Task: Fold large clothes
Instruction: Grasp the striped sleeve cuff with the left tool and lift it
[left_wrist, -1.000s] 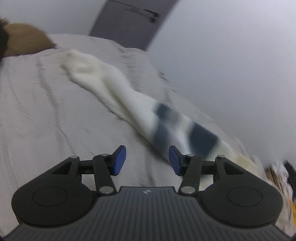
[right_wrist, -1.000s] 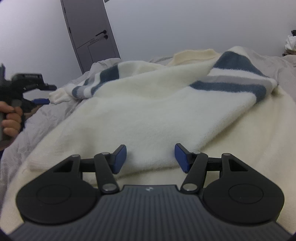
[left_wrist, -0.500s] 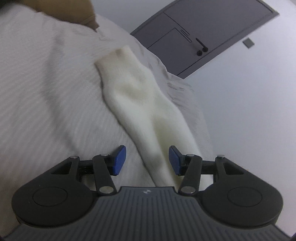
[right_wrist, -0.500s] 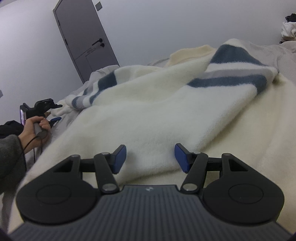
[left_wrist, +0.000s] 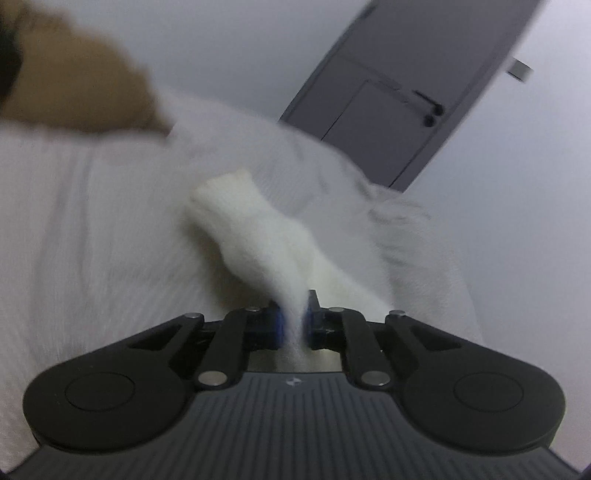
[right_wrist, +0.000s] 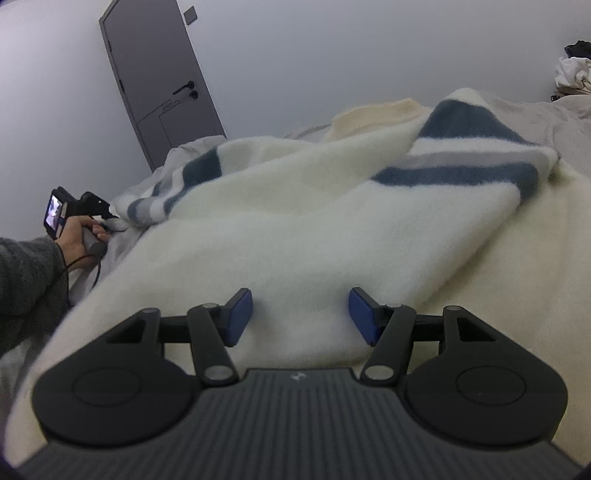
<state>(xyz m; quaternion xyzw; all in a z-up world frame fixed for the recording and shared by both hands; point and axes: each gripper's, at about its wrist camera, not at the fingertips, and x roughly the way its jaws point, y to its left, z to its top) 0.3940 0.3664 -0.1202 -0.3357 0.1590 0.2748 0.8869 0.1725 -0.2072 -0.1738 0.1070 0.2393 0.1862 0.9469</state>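
A cream sweater (right_wrist: 295, 229) with blue and grey stripes lies spread on the bed. My left gripper (left_wrist: 293, 325) is shut on the cream sleeve (left_wrist: 255, 236) near its cuff end. In the right wrist view the left gripper (right_wrist: 107, 218) shows at far left, held in a hand at the sleeve's tip. My right gripper (right_wrist: 301, 314) is open and empty, its blue pads (right_wrist: 240, 314) hovering just above the folded body of the sweater. One striped sleeve (right_wrist: 472, 162) is folded across the chest.
The bed has a light grey cover (left_wrist: 92, 240). A brown pillow-like thing (left_wrist: 74, 99) lies at the far left. A grey door (right_wrist: 159, 77) stands behind the bed. A pile of clothes (right_wrist: 572, 70) sits at far right. The person's grey-sleeved arm (right_wrist: 26, 280) is at left.
My left gripper moved along the sleeve to its cuff end and shut on it. My right gripper stayed open over the sweater body, hardly moving.
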